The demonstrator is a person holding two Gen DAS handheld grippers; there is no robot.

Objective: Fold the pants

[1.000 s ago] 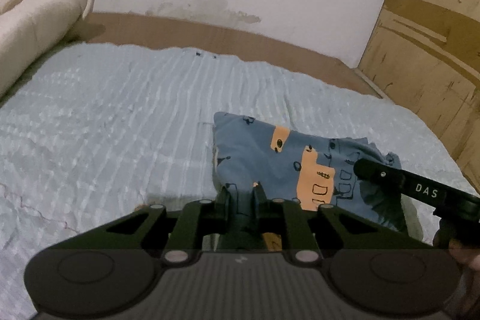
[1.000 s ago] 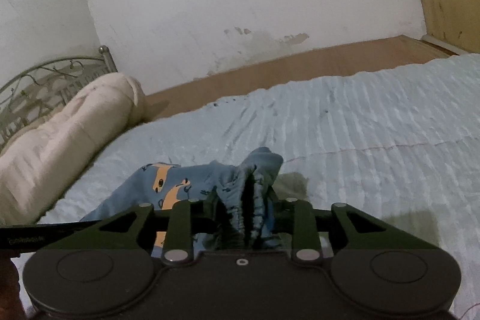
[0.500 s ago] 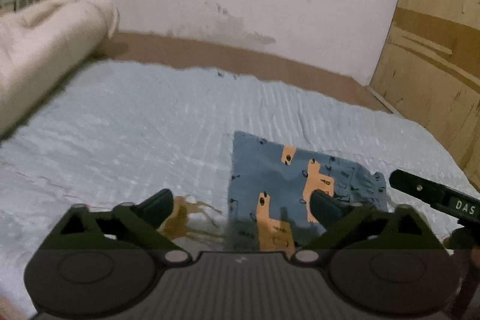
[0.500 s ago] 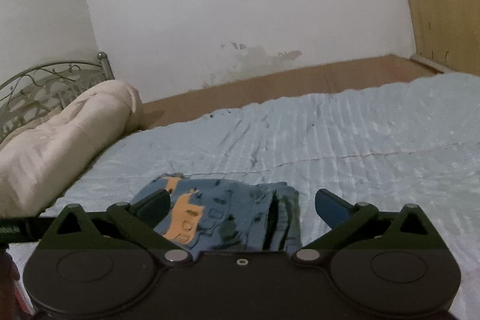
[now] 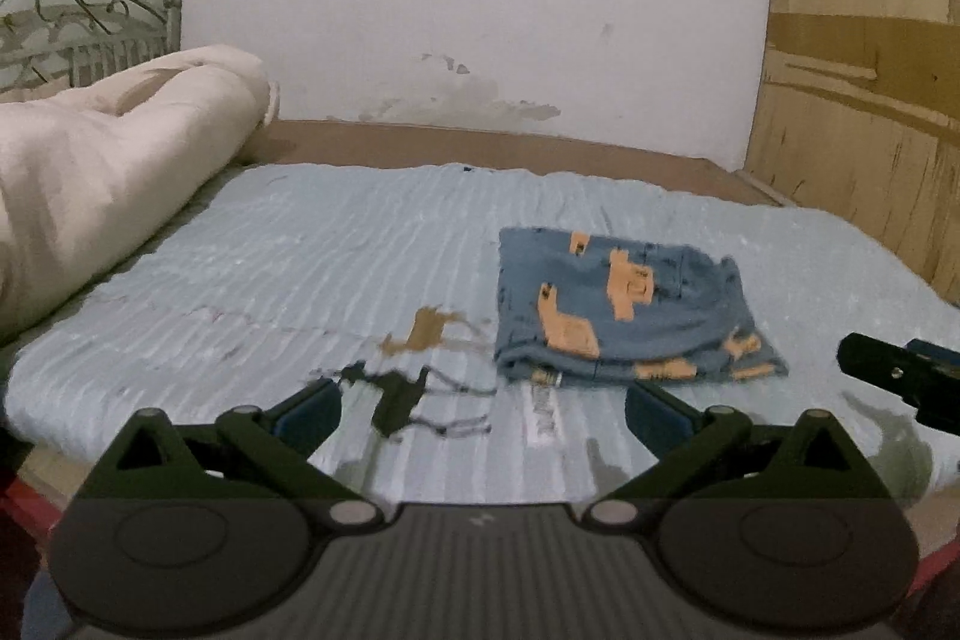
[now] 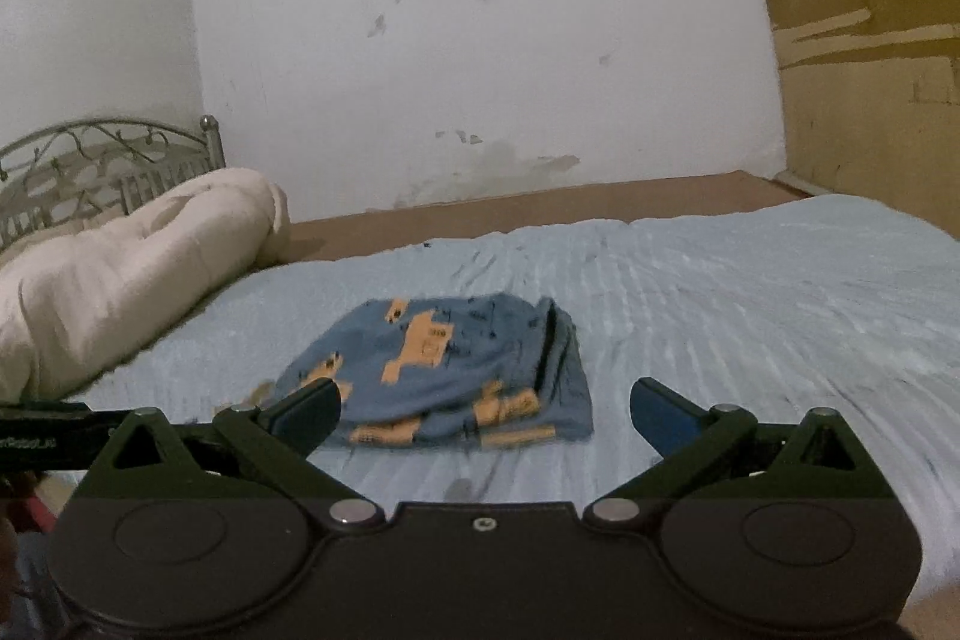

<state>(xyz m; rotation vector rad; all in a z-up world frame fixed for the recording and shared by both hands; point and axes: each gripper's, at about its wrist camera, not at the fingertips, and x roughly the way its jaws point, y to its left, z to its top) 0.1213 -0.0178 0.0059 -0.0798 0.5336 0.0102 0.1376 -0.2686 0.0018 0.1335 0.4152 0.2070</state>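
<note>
The blue pants (image 5: 630, 307), printed with orange shapes, are seen folded into a compact rectangle on the light blue bedspread (image 5: 300, 268) of the bed. The left gripper (image 5: 480, 409) is held with its fingers spread wide, having just been opened, and nothing is between them. The right gripper (image 6: 485, 409) is likewise wide apart and empty after opening, the pants lying just beyond its tips. A rolled cream comforter (image 6: 120, 274) is placed by the metal headboard (image 6: 108, 166).
</note>
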